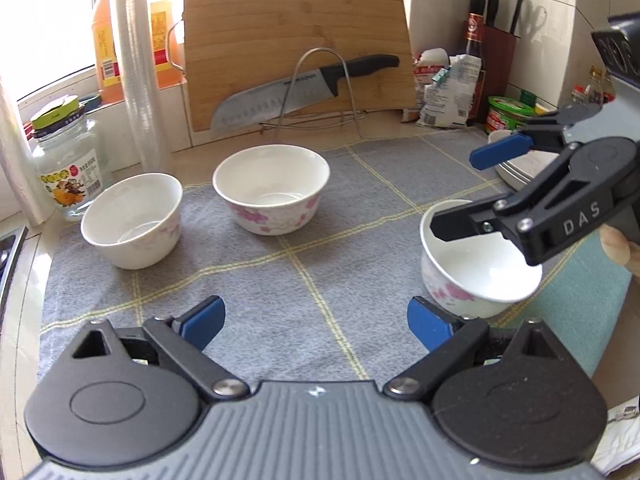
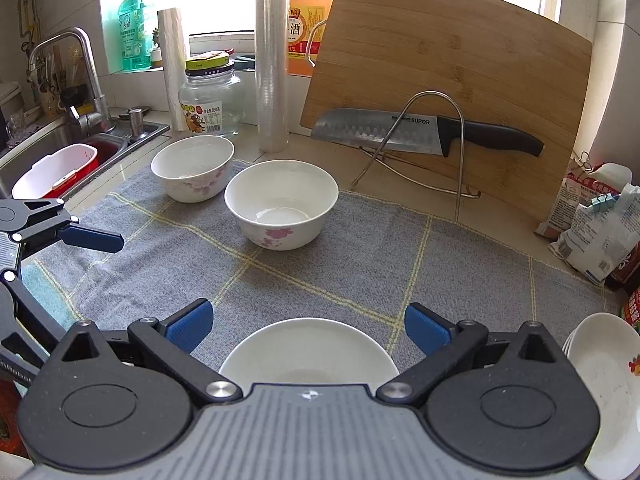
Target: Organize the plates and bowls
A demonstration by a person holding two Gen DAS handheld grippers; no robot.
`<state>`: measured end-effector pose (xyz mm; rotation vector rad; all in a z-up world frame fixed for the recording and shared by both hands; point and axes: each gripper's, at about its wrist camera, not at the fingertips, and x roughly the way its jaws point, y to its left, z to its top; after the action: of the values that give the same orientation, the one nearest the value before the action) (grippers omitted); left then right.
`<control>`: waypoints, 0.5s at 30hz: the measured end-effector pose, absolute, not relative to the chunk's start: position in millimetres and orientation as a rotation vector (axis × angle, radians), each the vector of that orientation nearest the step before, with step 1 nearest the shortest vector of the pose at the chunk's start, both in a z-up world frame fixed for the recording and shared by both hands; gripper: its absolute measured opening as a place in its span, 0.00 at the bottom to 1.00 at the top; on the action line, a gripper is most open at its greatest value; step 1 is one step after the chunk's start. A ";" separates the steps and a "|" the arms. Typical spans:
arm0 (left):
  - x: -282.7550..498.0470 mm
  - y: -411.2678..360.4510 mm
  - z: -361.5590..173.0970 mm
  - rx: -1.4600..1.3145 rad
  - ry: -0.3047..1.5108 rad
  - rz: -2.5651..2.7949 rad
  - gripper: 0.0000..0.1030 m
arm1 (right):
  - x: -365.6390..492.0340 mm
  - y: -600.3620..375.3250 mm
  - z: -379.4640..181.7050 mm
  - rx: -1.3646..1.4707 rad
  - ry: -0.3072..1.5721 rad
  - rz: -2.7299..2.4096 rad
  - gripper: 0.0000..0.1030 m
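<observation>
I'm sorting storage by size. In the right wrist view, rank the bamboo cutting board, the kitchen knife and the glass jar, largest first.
1. Bamboo cutting board
2. Black-handled kitchen knife
3. Yellow-lidded glass jar

All stand at a similar distance along the back, so this order looks reliable.

Left tongs (image 1: pixel 316 320), right tongs (image 2: pixel 308 326) spread wide, empty.

"SUPOR" on knife (image 2: pixel 400 134)

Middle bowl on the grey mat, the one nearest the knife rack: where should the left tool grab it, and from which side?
Grip the middle bowl by its rim, one finger inside and one outside. It stands upright and open, and its wall is too wide to span. Come from above onto the near rim, which faces the open left tool, with bare grey mat between them.
</observation>
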<state>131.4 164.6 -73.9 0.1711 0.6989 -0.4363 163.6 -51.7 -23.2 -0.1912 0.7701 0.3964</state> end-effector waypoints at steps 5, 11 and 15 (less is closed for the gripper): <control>154.1 187.0 -61.0 0.177 0.659 -0.380 0.97 | 167.3 -33.5 -19.1 -0.238 0.748 0.384 1.00; 184.7 201.9 -48.4 0.188 0.628 -0.384 0.97 | 171.3 -11.6 -15.9 -0.269 0.718 0.369 1.00; 203.7 198.9 -41.3 0.233 0.601 -0.413 0.98 | 176.6 3.3 -16.3 -0.287 0.713 0.342 1.00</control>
<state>203.7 198.9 -41.3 0.2334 0.6015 -0.4130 176.6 3.3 -16.3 -0.2869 0.7127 0.3417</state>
